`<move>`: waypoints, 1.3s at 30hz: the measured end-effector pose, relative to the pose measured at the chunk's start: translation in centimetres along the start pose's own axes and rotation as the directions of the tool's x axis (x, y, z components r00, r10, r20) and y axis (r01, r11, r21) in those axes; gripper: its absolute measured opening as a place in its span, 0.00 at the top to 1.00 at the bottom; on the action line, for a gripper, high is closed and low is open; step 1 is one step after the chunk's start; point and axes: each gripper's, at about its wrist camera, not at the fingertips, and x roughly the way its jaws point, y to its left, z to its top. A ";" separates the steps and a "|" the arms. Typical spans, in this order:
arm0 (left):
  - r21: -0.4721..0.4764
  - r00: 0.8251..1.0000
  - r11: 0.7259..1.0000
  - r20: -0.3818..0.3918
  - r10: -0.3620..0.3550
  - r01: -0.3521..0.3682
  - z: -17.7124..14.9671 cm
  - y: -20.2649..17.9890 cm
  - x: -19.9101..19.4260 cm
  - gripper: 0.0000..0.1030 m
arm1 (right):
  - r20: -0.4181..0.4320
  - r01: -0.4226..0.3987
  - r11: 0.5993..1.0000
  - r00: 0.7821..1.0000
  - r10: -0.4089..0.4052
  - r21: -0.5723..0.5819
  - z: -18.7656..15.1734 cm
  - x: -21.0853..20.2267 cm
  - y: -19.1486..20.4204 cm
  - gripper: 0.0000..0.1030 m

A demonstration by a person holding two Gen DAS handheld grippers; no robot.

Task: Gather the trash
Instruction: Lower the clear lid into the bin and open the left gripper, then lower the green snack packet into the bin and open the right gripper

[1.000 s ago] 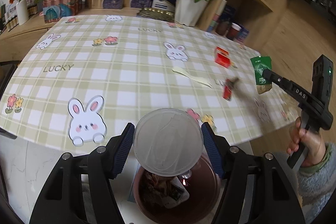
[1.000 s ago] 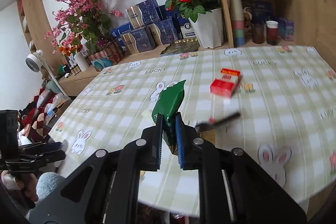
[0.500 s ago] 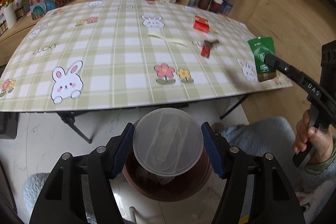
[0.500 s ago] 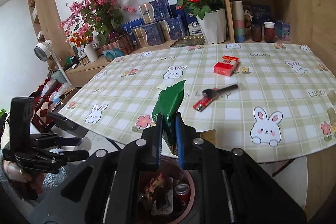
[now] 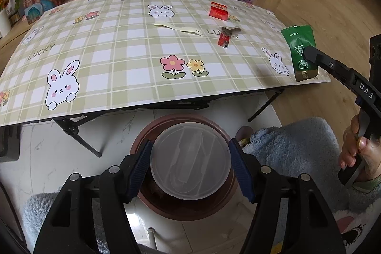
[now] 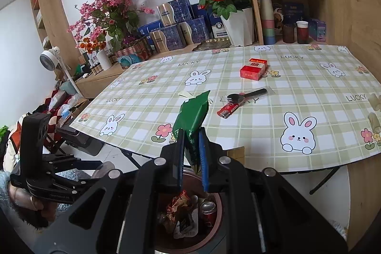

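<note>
Above the round brown trash bin (image 5: 147, 201) on the pale marble floor, just off the near edge of the table with the green checked rabbit-print cloth (image 5: 119, 49), two hand-held grippers hang side by side. The left gripper (image 5: 190, 166), black with blue pads, has its jaws clamped on the rim of a round clear plastic lid (image 5: 191, 162); the lid lies flat and faces up, directly over the bin's mouth and hiding most of it in the left wrist view. The right gripper (image 6: 191, 158) has its jaws nearly together, pinching a flat green foil packet (image 6: 191, 118) by its lower end. The packet's long axis runs up and away from the jaws, so its free end points upward and leans toward the table, while the pinched end points down at the bin. In the right wrist view the bin (image 6: 214, 230) sits right below the packet and holds crumpled wrappers (image 6: 178, 206) and a red drink can (image 6: 208, 210). On the table beyond the bin lie a red cigarette box (image 6: 253, 69), a black plastic fork (image 6: 246, 95), a red lighter (image 6: 227, 110) touching the fork's head, and a pale paper strip (image 5: 176, 27). A hand (image 5: 357, 154) in a fluffy grey-blue sleeve (image 5: 297, 149) grips the right gripper's handle beside the bin.
</note>
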 end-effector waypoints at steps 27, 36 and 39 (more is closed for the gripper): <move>-0.376 0.934 0.893 0.155 0.323 -0.246 -1.8 8.8 -6.7 0.06 | -0.247 -0.095 0.995 0.965 0.084 -0.035 -4.8 5.8 5.3 0.85; -0.424 0.938 0.875 0.138 0.318 -0.234 -3.3 10.0 -6.4 0.06 | -0.358 -0.114 0.989 0.931 0.072 -0.099 -7.2 7.5 7.9 0.85; -0.426 0.940 0.875 0.137 0.313 -0.229 -3.4 10.1 -6.1 0.06 | -0.368 -0.109 0.989 0.928 0.064 -0.103 -7.5 7.8 8.0 0.85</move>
